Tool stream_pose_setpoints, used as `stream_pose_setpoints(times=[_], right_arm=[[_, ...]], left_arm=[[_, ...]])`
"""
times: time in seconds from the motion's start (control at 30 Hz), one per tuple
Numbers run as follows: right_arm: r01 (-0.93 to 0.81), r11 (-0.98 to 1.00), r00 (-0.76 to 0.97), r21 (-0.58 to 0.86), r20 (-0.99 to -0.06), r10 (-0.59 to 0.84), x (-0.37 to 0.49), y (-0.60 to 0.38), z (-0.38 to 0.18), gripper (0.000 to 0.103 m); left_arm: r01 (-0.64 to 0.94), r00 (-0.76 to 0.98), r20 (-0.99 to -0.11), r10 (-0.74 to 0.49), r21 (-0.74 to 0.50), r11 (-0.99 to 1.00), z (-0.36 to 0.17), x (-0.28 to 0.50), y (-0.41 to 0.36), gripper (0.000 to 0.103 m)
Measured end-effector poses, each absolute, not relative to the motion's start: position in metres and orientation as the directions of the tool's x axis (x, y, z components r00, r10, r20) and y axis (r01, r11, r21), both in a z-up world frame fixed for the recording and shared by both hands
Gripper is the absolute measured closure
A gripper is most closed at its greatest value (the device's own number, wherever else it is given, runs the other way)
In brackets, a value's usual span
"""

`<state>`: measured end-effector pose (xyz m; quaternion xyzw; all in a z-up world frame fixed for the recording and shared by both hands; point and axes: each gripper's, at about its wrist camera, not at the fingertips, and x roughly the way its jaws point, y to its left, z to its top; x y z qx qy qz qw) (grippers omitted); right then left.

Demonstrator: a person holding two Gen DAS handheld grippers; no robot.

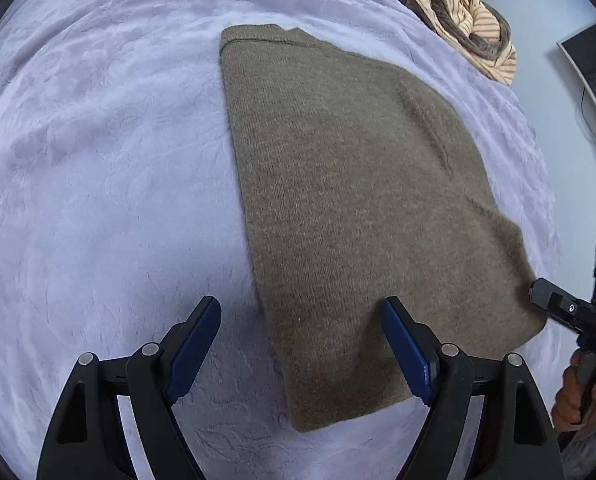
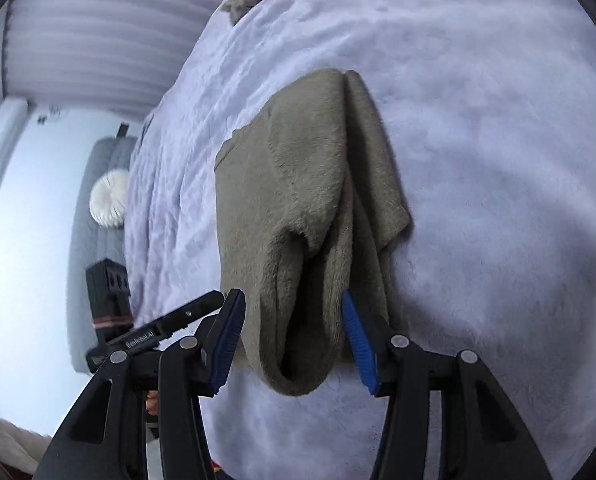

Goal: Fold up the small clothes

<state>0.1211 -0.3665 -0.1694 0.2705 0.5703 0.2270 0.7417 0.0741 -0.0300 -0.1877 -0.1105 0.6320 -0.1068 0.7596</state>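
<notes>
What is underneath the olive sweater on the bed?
The sweater lies on a lavender blanket that shows all around it. It is folded into layers; whatever sits between or beneath them is covered.

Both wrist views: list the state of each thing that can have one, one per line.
Olive knit garment: partly folded, lying on the blanket, near corner bunched between the right gripper's fingers.
Left gripper: open, over the garment's near edge, holding nothing.
Right gripper: open, fingers either side of the bunched corner.
Lavender blanket: spread out, lightly creased.
Striped garment: unfolded, heaped at the far edge.
</notes>
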Motion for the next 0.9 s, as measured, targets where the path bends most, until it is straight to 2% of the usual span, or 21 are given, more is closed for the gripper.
stream_pose_setpoints(times=[0.07,0.13,0.2,0.33,0.4,0.47,0.6,0.7,0.77,0.8,0.83,0.87,0.9], right_arm=[[-0.077,0.815,0.241,0.574,-0.783,0.574,0.115,-0.357,-0.165,0.084],[-0.085,0.868,0.221,0.488,-0.841,0.495,0.112,-0.355,-0.172,0.090],[-0.079,0.910,0.189,0.408,-0.890,0.415,0.107,-0.358,-0.189,0.095],[-0.011,0.895,0.158,0.447,-0.883,0.443,0.115,-0.366,-0.219,0.095],[0.006,0.895,0.162,0.446,-0.883,0.439,0.118,-0.369,-0.217,0.095],[0.010,0.903,0.160,0.430,-0.892,0.423,0.127,-0.368,-0.214,0.090],[0.044,0.898,0.163,0.437,-0.890,0.425,0.127,-0.377,-0.200,0.089],[0.073,0.908,0.197,0.414,-0.898,0.393,0.130,-0.385,-0.188,0.085],[0.092,0.885,0.251,0.457,-0.870,0.424,0.134,-0.394,-0.174,0.083],[0.097,0.871,0.271,0.482,-0.855,0.443,0.137,-0.399,-0.171,0.079],[0.100,0.857,0.283,0.505,-0.840,0.462,0.144,-0.400,-0.168,0.064],[0.097,0.841,0.293,0.532,-0.823,0.487,0.153,-0.398,-0.167,0.054],[0.092,0.832,0.302,0.547,-0.811,0.500,0.161,-0.395,-0.168,0.054]], left_arm=[[0.044,0.157,-0.952,-0.263,-0.259,0.965,-0.199,0.068,-0.036,0.020],[0.049,0.137,-0.957,-0.257,-0.253,0.966,-0.212,0.061,-0.038,0.020],[0.029,0.129,-0.955,-0.265,-0.264,0.964,-0.220,0.054,-0.035,0.013],[0.031,0.120,-0.959,-0.256,-0.254,0.967,-0.222,0.045,-0.034,0.012],[0.046,0.122,-0.964,-0.236,-0.232,0.972,-0.217,0.043,-0.033,0.012],[0.038,0.125,-0.967,-0.222,-0.219,0.975,-0.212,0.043,-0.029,0.012],[0.009,0.156,-0.972,-0.176,-0.176,0.984,-0.199,0.045,-0.017,0.012],[-0.008,0.180,-0.973,-0.144,-0.147,0.989,-0.189,0.049,-0.010,0.012],[-0.028,0.195,-0.970,-0.148,-0.156,0.987,-0.184,0.058,-0.005,0.012],[-0.044,0.204,-0.967,-0.153,-0.165,0.985,-0.182,0.062,-0.002,0.012],[-0.058,0.210,-0.965,-0.157,-0.173,0.983,-0.181,0.066,0.002,0.012],[-0.074,0.217,-0.963,-0.162,-0.182,0.981,-0.180,0.070,0.005,0.012],[-0.087,0.224,-0.960,-0.168,-0.191,0.978,-0.179,0.074,0.008,0.012]])
